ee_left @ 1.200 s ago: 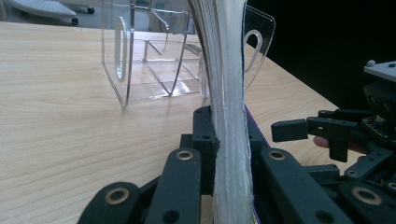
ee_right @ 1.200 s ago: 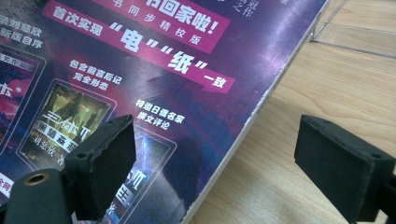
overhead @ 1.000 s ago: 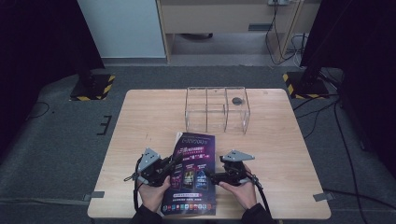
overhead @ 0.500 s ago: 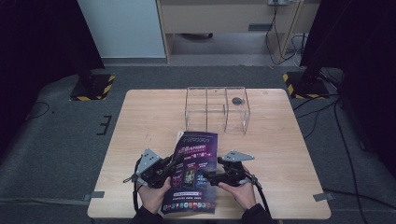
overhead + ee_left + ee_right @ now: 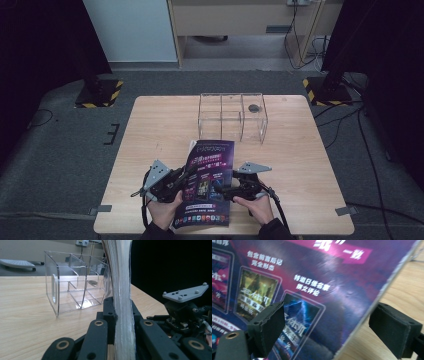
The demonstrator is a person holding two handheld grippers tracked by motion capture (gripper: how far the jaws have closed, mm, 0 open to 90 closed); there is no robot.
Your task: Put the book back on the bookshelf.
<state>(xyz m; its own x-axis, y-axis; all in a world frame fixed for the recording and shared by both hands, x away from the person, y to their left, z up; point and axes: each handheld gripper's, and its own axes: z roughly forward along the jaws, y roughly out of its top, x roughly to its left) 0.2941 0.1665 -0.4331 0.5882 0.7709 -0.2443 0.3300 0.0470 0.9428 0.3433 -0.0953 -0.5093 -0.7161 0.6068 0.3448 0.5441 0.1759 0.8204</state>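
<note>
Purple and glossy, the magazine (image 5: pixel 206 185) lies near my edge of the pale wooden desk (image 5: pixel 310 165), its cover printed with small picture panels and white characters. My left hand-held gripper (image 5: pixel 186 175) is clamped on the magazine's left edge: in the left gripper view its two black jaws press on the stack of white page edges (image 5: pixel 122 305), which rises between them and curves up past the top of that view. My right hand-held gripper (image 5: pixel 225 192) reaches in from the right side over the cover; in the right gripper view its jaws stand spread wide, one pad (image 5: pixel 268 325) over the printed cover (image 5: pixel 312 290) and the other pad (image 5: pixel 394 327) beyond the magazine's edge over bare wood, so nothing is pinched there. My hands hold both tools from the near side of the desk. Farther back on the desk, well apart from the magazine, stands a clear plastic organiser (image 5: pixel 232 116) with several compartments, and a small dark round object (image 5: pixel 254 107) sits in its back right compartment.
</note>
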